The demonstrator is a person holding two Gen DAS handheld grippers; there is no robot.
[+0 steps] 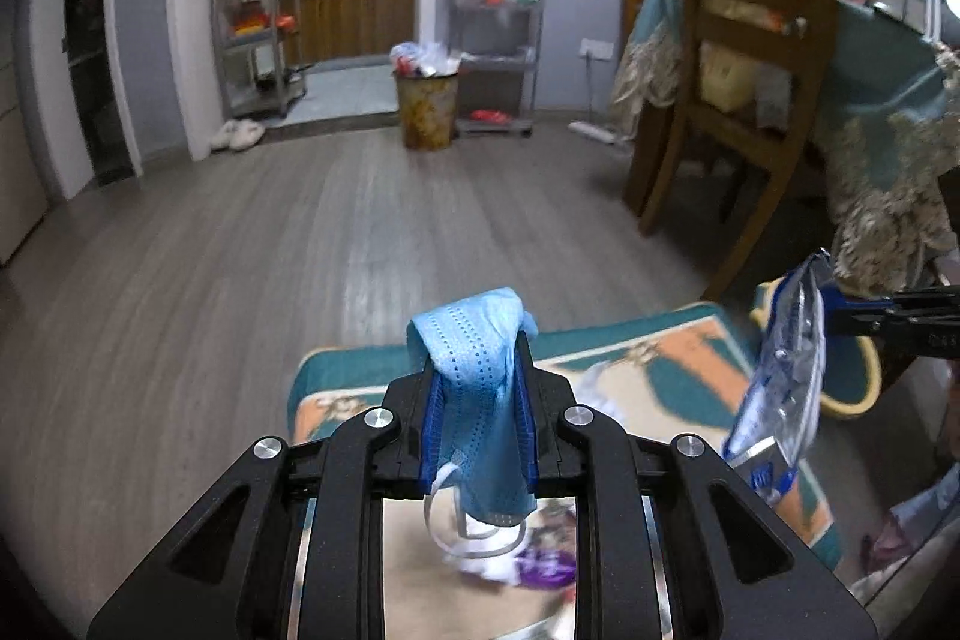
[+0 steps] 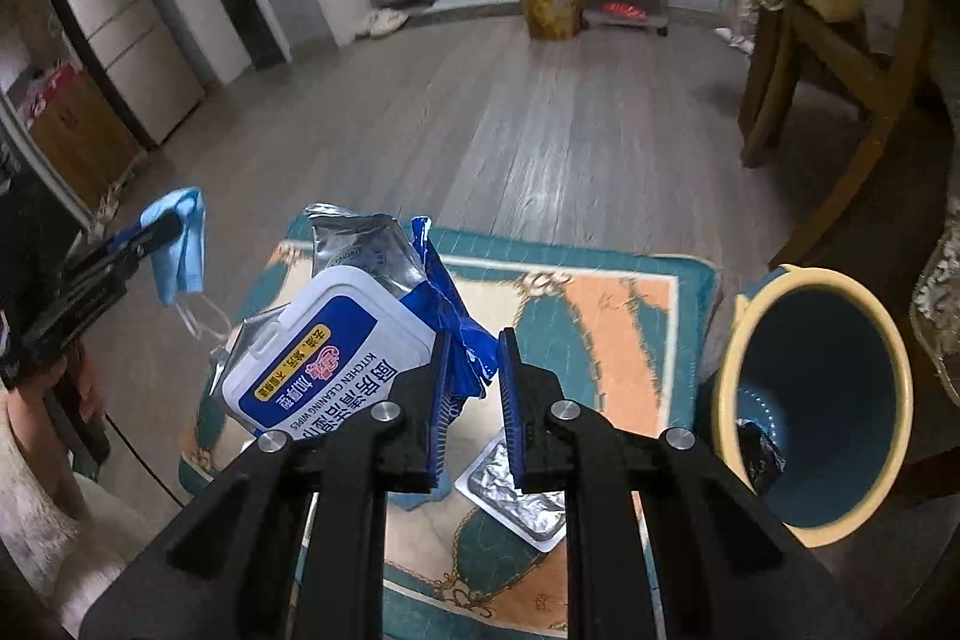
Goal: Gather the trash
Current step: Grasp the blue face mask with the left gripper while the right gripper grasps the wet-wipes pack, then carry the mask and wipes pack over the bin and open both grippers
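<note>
My left gripper [image 1: 478,358] is shut on a light blue face mask [image 1: 477,400], which drapes over the fingers with its white ear loops hanging below. It also shows at the left of the right wrist view [image 2: 180,244]. My right gripper [image 2: 474,358] is shut on the blue edge of a silver wet-wipes pack [image 2: 342,340] with a white lid, held above the patterned rug [image 2: 600,292]. The pack shows at the right of the left wrist view [image 1: 780,388]. A blue bin with a yellow rim [image 2: 816,400] stands right of the right gripper, something dark inside it.
A silver foil blister pack [image 2: 522,496] lies on the rug under the right gripper. A purple wrapper [image 1: 546,568] and white scraps lie under the left gripper. A wooden chair [image 1: 750,70] and cloth-covered table are to the right. A full waste basket [image 1: 427,106] stands far across the wooden floor.
</note>
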